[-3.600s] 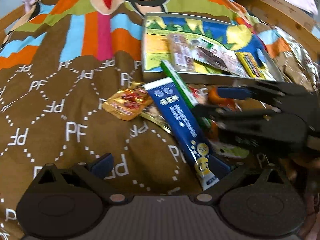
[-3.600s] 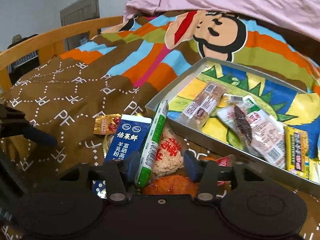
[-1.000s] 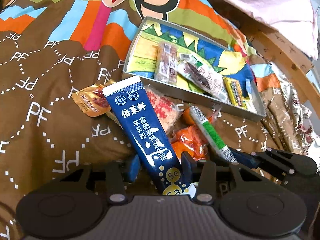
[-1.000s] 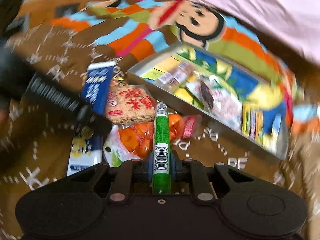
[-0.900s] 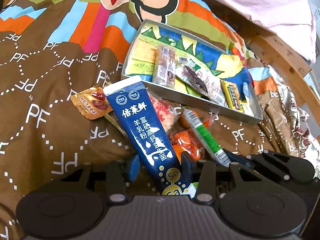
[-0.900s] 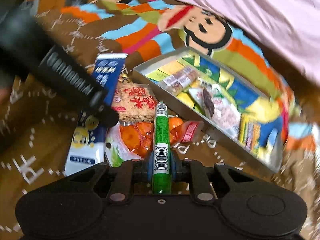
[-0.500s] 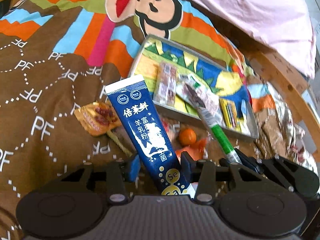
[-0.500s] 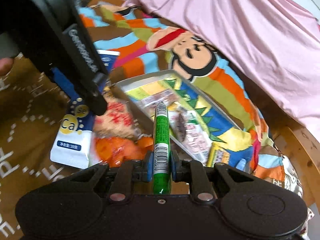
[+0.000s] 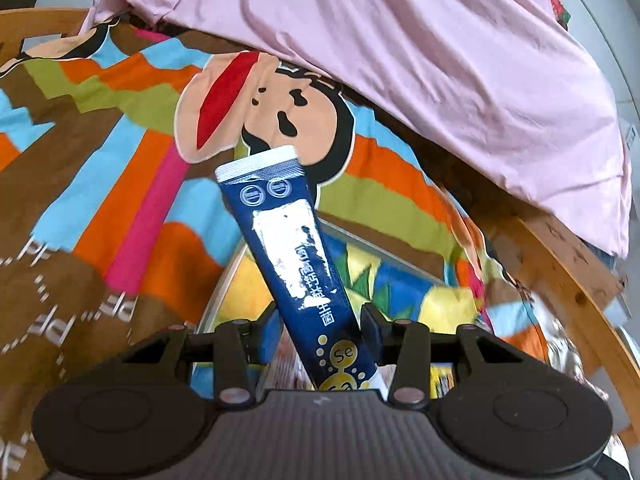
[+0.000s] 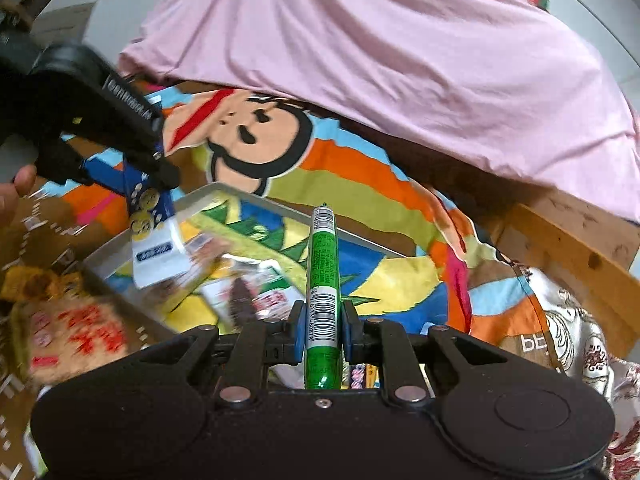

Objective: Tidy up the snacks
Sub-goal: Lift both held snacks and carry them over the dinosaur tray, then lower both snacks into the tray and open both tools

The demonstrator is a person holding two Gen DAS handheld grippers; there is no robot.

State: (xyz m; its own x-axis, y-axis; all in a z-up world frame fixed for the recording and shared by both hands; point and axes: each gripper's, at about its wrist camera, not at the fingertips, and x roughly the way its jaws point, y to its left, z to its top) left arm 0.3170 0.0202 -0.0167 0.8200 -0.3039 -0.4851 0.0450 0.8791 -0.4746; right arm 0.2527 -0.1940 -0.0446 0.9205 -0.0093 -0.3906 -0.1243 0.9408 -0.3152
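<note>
My left gripper [image 9: 320, 330] is shut on a long dark blue sachet [image 9: 288, 256] and holds it up over the near left corner of the metal tray [image 9: 224, 280]. In the right wrist view the left gripper [image 10: 160, 176] shows at upper left with the blue sachet [image 10: 154, 236] hanging over the tray [image 10: 224, 192]. My right gripper [image 10: 322, 334] is shut on a green stick pack [image 10: 323, 276], raised above the tray. Several packets [image 10: 256, 296] lie in the tray.
A rice cracker pack [image 10: 76, 332] and a yellow packet [image 10: 24, 280] lie on the brown blanket left of the tray. A pink cover [image 10: 400, 60] lies behind. A wooden bed rail [image 10: 580, 248] runs along the right.
Both grippers have lifted and moved forward over the tray, each still holding its snack. The loose snack pile has dropped out of the left wrist view.
</note>
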